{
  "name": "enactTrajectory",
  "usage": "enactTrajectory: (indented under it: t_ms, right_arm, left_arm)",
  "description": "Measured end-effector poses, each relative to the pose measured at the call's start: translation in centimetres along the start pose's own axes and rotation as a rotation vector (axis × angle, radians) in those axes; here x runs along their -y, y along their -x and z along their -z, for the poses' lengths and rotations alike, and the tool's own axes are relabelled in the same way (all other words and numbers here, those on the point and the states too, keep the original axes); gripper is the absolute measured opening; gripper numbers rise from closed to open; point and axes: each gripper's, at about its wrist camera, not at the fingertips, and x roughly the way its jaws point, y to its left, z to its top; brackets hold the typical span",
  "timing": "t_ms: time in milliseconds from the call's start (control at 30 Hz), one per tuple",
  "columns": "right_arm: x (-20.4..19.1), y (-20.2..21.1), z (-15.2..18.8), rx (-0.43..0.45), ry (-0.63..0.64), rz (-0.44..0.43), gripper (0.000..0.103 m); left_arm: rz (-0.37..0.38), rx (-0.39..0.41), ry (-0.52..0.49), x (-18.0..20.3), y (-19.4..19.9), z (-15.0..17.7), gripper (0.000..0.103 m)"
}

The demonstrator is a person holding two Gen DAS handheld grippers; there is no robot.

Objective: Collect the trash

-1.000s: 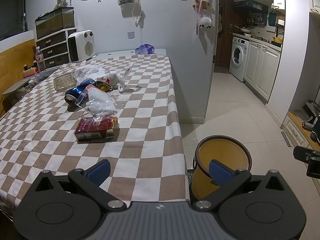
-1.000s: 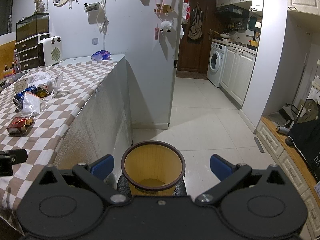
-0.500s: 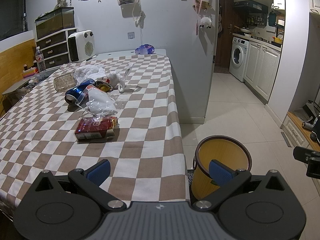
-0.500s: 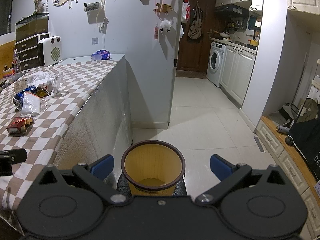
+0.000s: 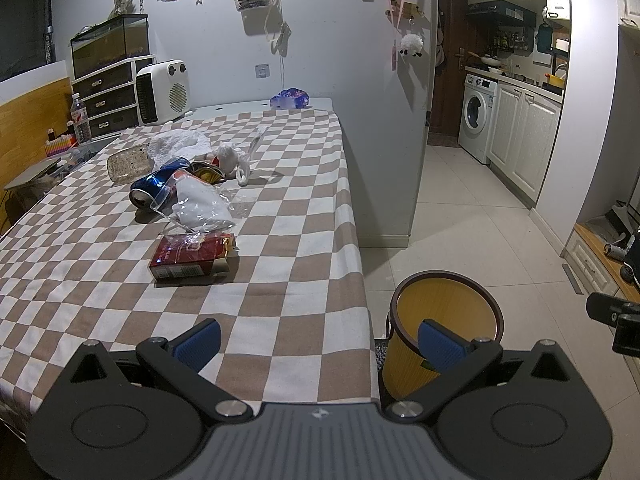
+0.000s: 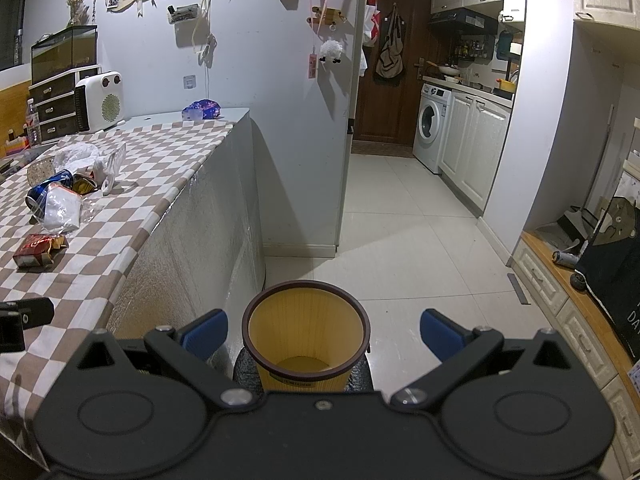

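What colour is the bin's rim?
Dark brown, around a yellow bin; the right wrist view shows it best.

One yellow round plastic bin (image 6: 306,332), one red flat packet (image 5: 192,257), one blue crushed metal can (image 5: 156,187), one clear plastic bag (image 5: 200,208), one white heater (image 5: 162,92).

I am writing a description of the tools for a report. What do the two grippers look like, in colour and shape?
Both look the same. The left gripper and the right gripper each have a matte black body with two round discs, angled black arms joined by silver bolts, and blue pads on the fingers. A grey ribbed plate with a small mark sits at the middle of the left one. No cables or sleeves are visible.
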Motion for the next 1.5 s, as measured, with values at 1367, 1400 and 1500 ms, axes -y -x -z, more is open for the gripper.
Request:
enactTrajectory:
  t_ms: [1367, 1400, 1500]
  right_arm:
    - [-2.9, -3.6, -1.1, -0.031, 0.009, -0.064, 0.103]
    - [-3.3, -3.8, -1.3, -0.030, 0.013, -0.070, 0.103]
    - [-4.4, -4.6, -2.1, -0.025, 0.030, -0.092, 0.103]
  left_arm:
    - [-0.133, -0.002, 0.104, -6.3, -3.8, -1.0, 0.103]
    - [-0.139, 0.000, 0.108, -6.7, -4.1, -1.2, 0.103]
    - [-0.154, 0.002, 0.118, -7.9, -4.8, -1.3, 0.103]
